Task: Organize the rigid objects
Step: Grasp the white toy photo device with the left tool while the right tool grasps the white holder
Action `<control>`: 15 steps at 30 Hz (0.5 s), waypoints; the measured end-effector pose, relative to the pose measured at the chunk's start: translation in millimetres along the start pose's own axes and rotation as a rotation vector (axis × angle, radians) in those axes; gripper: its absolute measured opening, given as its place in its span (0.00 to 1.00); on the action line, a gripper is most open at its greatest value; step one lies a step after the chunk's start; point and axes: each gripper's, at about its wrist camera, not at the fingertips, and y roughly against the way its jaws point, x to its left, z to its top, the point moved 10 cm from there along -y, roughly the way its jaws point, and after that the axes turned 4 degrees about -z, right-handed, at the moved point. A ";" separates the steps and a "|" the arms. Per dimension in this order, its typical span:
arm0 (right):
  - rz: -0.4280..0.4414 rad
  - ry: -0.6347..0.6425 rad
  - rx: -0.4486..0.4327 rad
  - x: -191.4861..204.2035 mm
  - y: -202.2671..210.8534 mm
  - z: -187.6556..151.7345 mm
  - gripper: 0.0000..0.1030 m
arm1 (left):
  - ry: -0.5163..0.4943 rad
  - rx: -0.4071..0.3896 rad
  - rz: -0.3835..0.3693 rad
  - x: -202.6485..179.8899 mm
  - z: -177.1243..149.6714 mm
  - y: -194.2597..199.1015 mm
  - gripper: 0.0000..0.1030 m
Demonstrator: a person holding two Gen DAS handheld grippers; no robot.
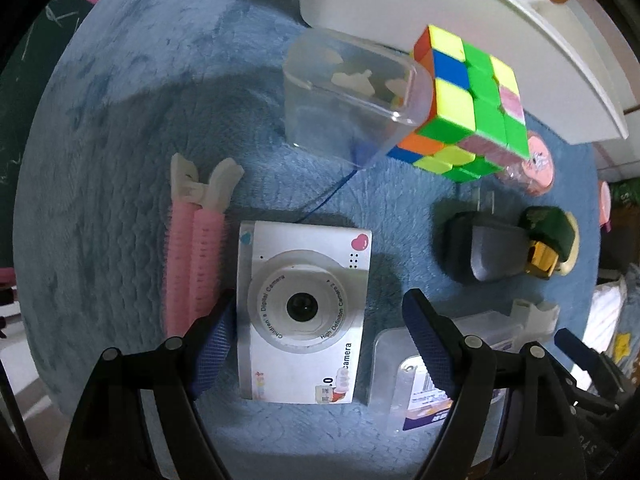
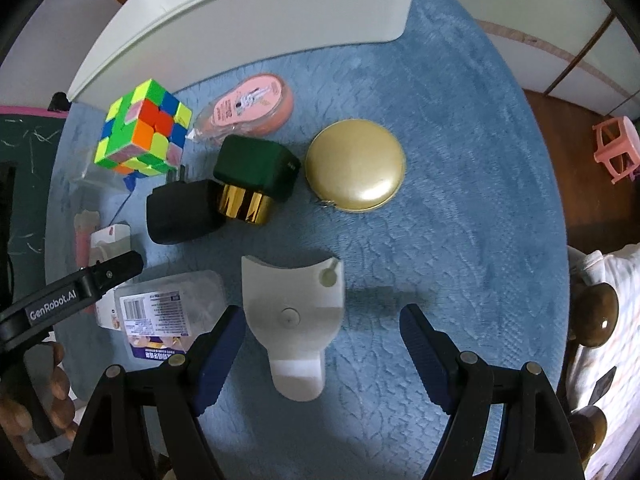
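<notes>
My left gripper (image 1: 318, 344) is open, its jaws on either side of a white children's digital camera (image 1: 304, 312) lying on the blue rug. Pink hair rollers (image 1: 192, 256) lie to its left. A clear plastic box (image 1: 356, 92), a colourful cube (image 1: 468, 104) and a black charger (image 1: 480, 248) lie beyond. My right gripper (image 2: 322, 344) is open around a white plastic device (image 2: 296, 320). A gold round compact (image 2: 356, 164), a green and gold box (image 2: 256, 176), the charger (image 2: 180, 212), the cube (image 2: 144, 132) and a pink case (image 2: 248, 108) lie ahead.
A white storage bin (image 2: 248, 16) stands at the far edge of the rug (image 2: 460, 200); it also shows in the left wrist view (image 1: 440, 4). A clear packet with a label (image 2: 160, 312) lies at left. A pink stool (image 2: 616, 148) stands off the rug at right.
</notes>
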 end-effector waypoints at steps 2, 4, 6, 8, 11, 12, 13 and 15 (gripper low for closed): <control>-0.012 0.003 0.006 3.3 -5.0 0.7 0.78 | 0.001 0.001 0.011 -4.6 1.7 -3.2 0.82; -0.022 0.005 0.012 6.6 -9.6 0.2 0.78 | 0.008 0.008 0.020 -8.5 2.1 -7.7 0.84; -0.040 0.009 0.018 9.3 -14.8 -0.8 0.78 | 0.008 0.017 0.033 -11.9 5.0 -11.9 0.86; -0.066 0.016 0.015 10.9 -18.2 0.1 0.78 | 0.007 0.033 0.042 -17.7 6.1 -16.0 0.89; -0.102 0.030 0.005 16.7 -24.4 3.2 0.78 | 0.001 0.050 0.046 -21.6 3.5 -21.8 0.94; -0.112 0.035 0.002 15.9 -27.8 1.5 0.78 | 0.000 0.052 0.050 -23.7 5.2 -24.7 0.95; -0.124 0.041 -0.002 16.9 -28.8 1.7 0.78 | 0.000 0.051 0.054 -25.7 6.0 -26.5 0.96; -0.143 0.050 -0.012 22.7 -31.3 4.2 0.76 | -0.002 0.049 0.061 -30.4 7.7 -32.3 0.97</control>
